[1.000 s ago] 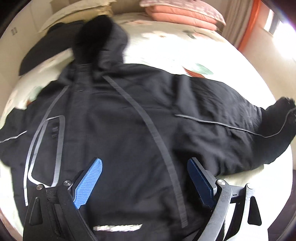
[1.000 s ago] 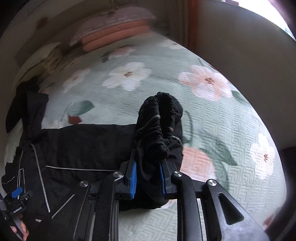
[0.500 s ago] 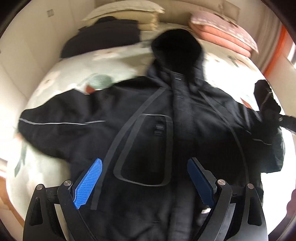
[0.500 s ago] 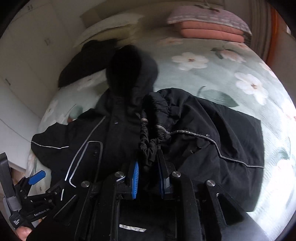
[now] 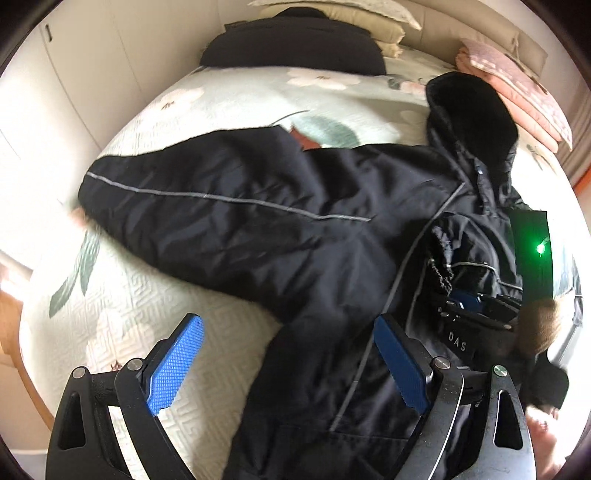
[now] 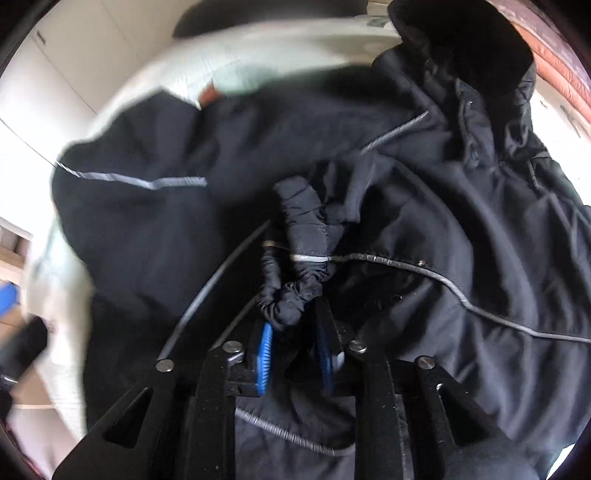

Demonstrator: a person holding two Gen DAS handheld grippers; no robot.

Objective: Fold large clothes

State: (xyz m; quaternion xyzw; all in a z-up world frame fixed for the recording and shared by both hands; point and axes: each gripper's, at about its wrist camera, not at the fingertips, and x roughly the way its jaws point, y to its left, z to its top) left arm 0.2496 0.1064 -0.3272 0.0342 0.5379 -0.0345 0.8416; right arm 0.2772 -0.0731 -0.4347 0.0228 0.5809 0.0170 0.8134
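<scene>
A large black hooded jacket with grey reflective piping lies front-up on a floral bed. Its left sleeve stretches out flat to the left. My right gripper is shut on the cuff of the right sleeve, which is folded across the jacket's chest. It also shows in the left wrist view. My left gripper is open and empty, hovering above the jacket's left underarm and the bedspread.
The bed has a pale green floral quilt. A folded dark garment and cream pillows lie at the headboard, pink pillows at the far right. A white wall runs along the bed's left side.
My right gripper carried the right cuff from the bed's right side across onto the jacket's chest. My left gripper swung left, from over the chest toward the left sleeve, staying open.
</scene>
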